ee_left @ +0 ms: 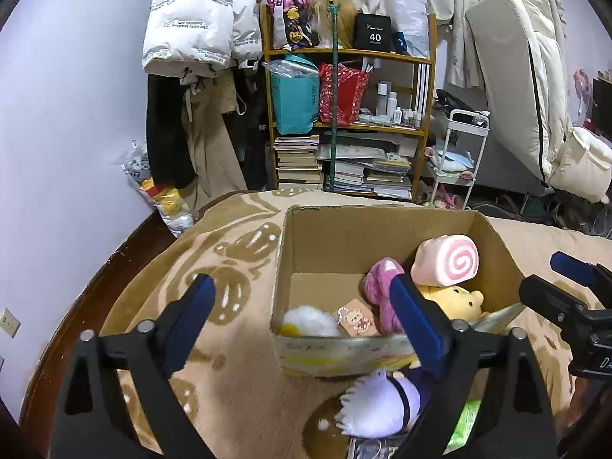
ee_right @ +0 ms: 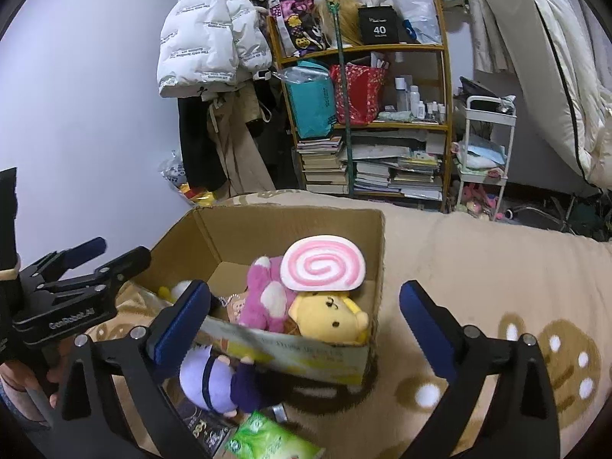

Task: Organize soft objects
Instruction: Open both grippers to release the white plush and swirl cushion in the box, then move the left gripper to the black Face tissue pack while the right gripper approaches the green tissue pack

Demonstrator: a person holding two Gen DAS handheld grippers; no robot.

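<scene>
Cardboard box (ee_left: 382,229) ahead holds plush; both tools, left tool (ee_left: 302,317) and right tool (ee_right: 306,317), gape empty; next I grab the purple-and-white plush doll (ee_left: 378,405) below.

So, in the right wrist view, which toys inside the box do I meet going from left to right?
White fluffy toy → pink plush → yellow bear, all in the cardboard box.

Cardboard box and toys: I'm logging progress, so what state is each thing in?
Cardboard box: open, partly filled.
Swirl cushion: in box, on top.
Pink plush: in box.
Yellow bear: in box.
Purple doll: outside box, on blanket.
Left gripper: open, empty.
Right gripper: open, empty.
</scene>
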